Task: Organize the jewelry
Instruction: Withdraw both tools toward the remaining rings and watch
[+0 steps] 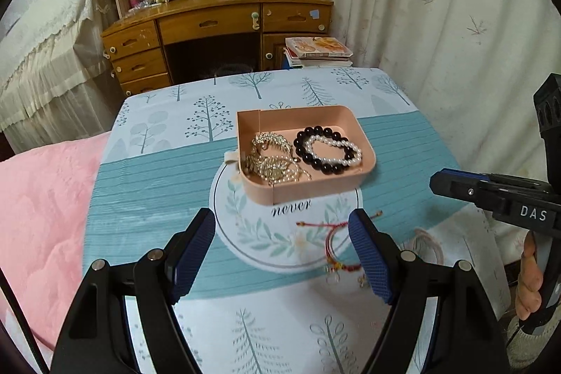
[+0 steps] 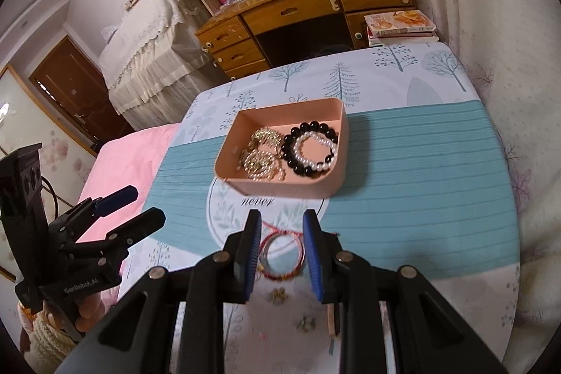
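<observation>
Fingers of the right gripper (image 2: 282,256) stand partly open astride the red cord bracelet (image 2: 280,249), pads apart from it, gripping nothing; the left gripper (image 1: 282,251) gapes wide and empty, with the same bracelet just inside its right-hand finger. The right hand is judged the nearer. Small charms below are blurred. Beyond, on the bench (image 1: 403,149), the pink tray (image 2: 329,190) holds gold chains (image 2: 261,156), the pearl bracelet (image 2: 315,151) and black beads (image 2: 305,130).
</observation>
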`<state>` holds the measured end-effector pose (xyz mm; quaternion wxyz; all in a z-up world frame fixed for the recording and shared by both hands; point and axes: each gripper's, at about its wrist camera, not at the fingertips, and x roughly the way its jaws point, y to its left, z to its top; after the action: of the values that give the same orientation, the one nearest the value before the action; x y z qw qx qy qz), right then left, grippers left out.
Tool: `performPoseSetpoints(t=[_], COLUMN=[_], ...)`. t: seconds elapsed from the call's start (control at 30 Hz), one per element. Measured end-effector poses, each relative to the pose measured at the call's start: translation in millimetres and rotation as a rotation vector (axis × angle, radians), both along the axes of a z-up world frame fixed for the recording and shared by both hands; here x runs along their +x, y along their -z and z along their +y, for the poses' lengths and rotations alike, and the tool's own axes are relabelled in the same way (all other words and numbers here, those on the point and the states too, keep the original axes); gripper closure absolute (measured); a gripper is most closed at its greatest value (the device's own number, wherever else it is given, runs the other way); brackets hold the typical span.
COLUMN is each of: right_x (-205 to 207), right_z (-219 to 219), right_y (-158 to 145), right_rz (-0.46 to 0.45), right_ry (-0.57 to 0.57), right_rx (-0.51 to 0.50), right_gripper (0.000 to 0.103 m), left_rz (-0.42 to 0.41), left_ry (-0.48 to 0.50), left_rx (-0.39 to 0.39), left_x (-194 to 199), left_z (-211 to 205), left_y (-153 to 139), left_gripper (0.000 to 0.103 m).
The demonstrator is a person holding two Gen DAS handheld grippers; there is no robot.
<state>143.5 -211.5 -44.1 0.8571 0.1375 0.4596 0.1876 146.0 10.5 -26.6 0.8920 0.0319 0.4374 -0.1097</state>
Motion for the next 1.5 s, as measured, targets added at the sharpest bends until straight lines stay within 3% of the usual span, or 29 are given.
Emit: performPoseSetpoints(t=[0.17, 0.43, 0.63, 0.97, 1.27, 1.5], right_x=[-21.6, -45.7, -54.9, -65.6, -77.1, -73.0], right_z=[3.6, 6.6, 4.4, 4.9, 16.0, 16.7], right_y=[4.2, 18.4, 29.2, 49.4, 70.8, 87.9], right_rz=[-0.020, -0.035, -0.019, 0.015, 0.051, 0.090], right_ry=[-0.010, 0.002, 0.020, 0.008, -0.104, -0.109], right_rx=[-0.019, -0.062, -0.066, -0.081, -0.084, -0.106], right_gripper=[0.078, 0.078, 0.078, 0.078, 0.078, 0.078], left_rz=[-0.037, -0.046, -0.009, 0.052, 0.059, 0.072], left_ry=[-0.006, 0.008, 0.003, -0.002, 0.108, 0.159], left_rx=[0.054, 0.067, 0.021, 0.040, 0.052, 0.069], left_x=[-23.0, -43.7, -49.0, -46.4, -55.4, -52.6], left_z=[-10.7, -27.7, -26.8, -25.1, -51.1, -67.5], left_y=[4.2, 22.2, 38.7, 73.9, 89.1, 102.9], left_gripper=[0.026, 0.026, 0.026, 0.026, 0.026, 0.028])
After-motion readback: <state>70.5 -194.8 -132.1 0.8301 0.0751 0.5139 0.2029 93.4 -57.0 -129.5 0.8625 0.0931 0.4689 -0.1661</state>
